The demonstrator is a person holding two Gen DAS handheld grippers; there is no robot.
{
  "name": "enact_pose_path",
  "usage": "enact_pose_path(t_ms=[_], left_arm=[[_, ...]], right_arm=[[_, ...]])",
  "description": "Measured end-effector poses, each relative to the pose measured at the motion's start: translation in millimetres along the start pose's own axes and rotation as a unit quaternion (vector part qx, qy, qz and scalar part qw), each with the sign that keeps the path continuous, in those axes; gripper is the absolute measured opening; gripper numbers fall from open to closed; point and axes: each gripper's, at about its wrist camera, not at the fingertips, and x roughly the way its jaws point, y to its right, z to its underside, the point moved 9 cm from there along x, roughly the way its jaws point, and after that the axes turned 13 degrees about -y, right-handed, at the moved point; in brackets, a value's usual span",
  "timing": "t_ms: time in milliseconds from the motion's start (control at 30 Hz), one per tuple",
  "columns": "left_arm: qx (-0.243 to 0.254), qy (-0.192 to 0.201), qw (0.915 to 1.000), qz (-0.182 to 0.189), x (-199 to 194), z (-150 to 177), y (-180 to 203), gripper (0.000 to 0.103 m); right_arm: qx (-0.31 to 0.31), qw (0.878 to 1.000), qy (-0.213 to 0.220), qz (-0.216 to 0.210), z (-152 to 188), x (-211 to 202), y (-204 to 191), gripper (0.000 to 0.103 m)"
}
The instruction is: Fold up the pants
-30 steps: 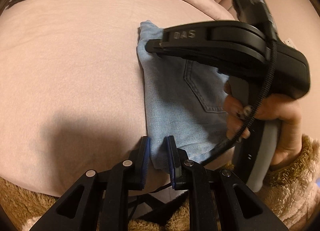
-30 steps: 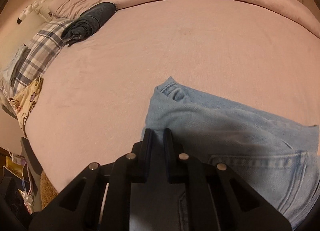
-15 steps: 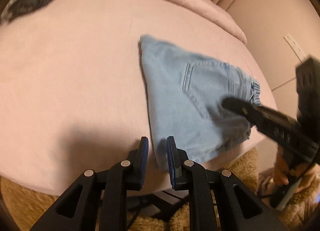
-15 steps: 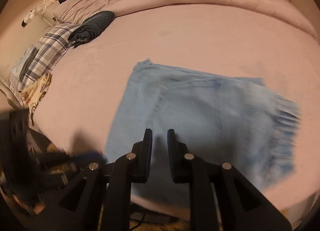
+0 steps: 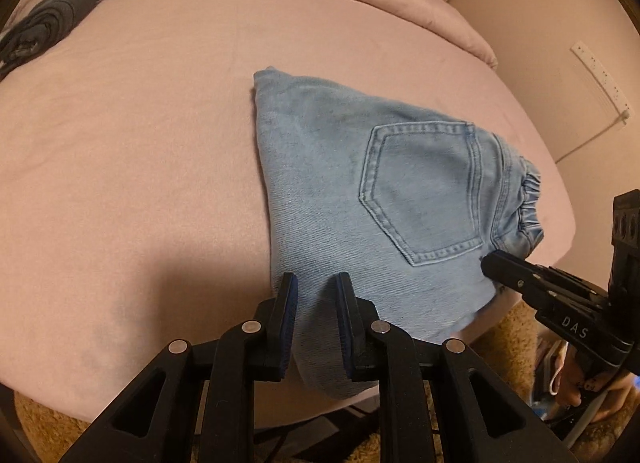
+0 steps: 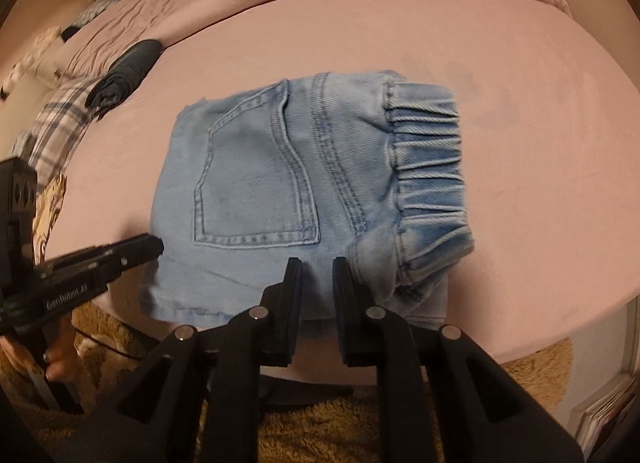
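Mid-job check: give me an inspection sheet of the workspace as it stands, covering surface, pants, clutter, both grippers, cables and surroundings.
Surface: pink bed cover, smooth around the work area.
Job's things: light blue jeans folded into a compact stack near the bed's front edge, back pocket up, elastic waistband at one end.
Clutter: dark rolled garment and plaid pillow far back.
Grippers: left gripper open, at the jeans' near corner, holding nothing; right gripper open at the front edge, holding nothing.
Cables: a dark cable below the bed edge in the left view.
Surroundings: tan shaggy rug, wall power strip.
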Motion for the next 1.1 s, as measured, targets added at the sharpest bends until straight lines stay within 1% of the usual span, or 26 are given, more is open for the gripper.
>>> enact_pose_path(t_ms=[200, 400, 467, 533, 567, 600, 633, 667, 700, 733, 767, 800, 867, 967, 1033, 1100], left_arm=[[-0.007, -0.005, 1.0, 0.0, 4, -2, 2, 0.019], [-0.016, -0.009, 0.9997, 0.017, -6, 8, -8, 0.019], [-0.019, -0.013, 0.9996, 0.015, -9, 7, -6, 0.019], [-0.018, -0.01, 0.9998, 0.009, -16, 4, -5, 0.019], [-0.016, -0.001, 0.9998, 0.008, -21, 0, -5, 0.023], [-0.015, 0.008, 0.9998, 0.008, -27, -3, -4, 0.034], [-0.014, 0.016, 0.9997, 0.01, -30, -5, -2, 0.042], [-0.012, 0.025, 0.9996, 0.011, -34, -8, -3, 0.058], [-0.012, 0.037, 0.9992, 0.011, -39, -12, -4, 0.067], [-0.013, 0.044, 0.9989, 0.008, -42, -14, -5, 0.068], [-0.014, 0.048, 0.9987, 0.006, -42, -18, -6, 0.068], [-0.014, 0.046, 0.9988, 0.007, -40, -20, -7, 0.068], [-0.02, 0.035, 0.9989, 0.023, -33, -22, -7, 0.068], [-0.033, 0.006, 0.9974, 0.063, -15, -21, -7, 0.068], [-0.039, -0.008, 0.9969, 0.069, -7, -21, -6, 0.068], [-0.035, -0.017, 0.997, 0.066, 0, -21, -4, 0.068]], right_arm=[[0.002, 1.0, 0.005, -0.001, -5, 5, -4, 0.014], [0.005, 1.0, 0.01, -0.012, -6, 4, -3, 0.014], [0.004, 1.0, 0.014, -0.013, -5, 2, -2, 0.015], [-0.002, 1.0, 0.02, -0.015, -2, -4, -1, 0.022], [-0.004, 1.0, 0.023, -0.019, -1, -7, -2, 0.031], [-0.007, 0.999, 0.028, -0.026, -1, -12, -6, 0.042], [-0.009, 0.999, 0.036, -0.035, -1, -19, -8, 0.048], [-0.01, 0.998, 0.044, -0.041, -2, -25, -10, 0.056], [-0.012, 0.997, 0.059, -0.04, -4, -36, -10, 0.063], [-0.013, 0.997, 0.071, -0.033, -5, -43, -8, 0.066], [-0.011, 0.996, 0.086, -0.022, -7, -53, -4, 0.075], [-0.009, 0.995, 0.096, -0.016, -8, -59, 1, 0.081], [0.008, 0.994, 0.111, -0.015, -11, -68, 17, 0.086], [0.046, 0.994, 0.097, -0.029, -13, -60, 45, 0.086], [0.061, 0.994, 0.082, -0.039, -12, -49, 59, 0.086], [0.067, 0.994, 0.07, -0.052, -10, -41, 65, 0.086]])
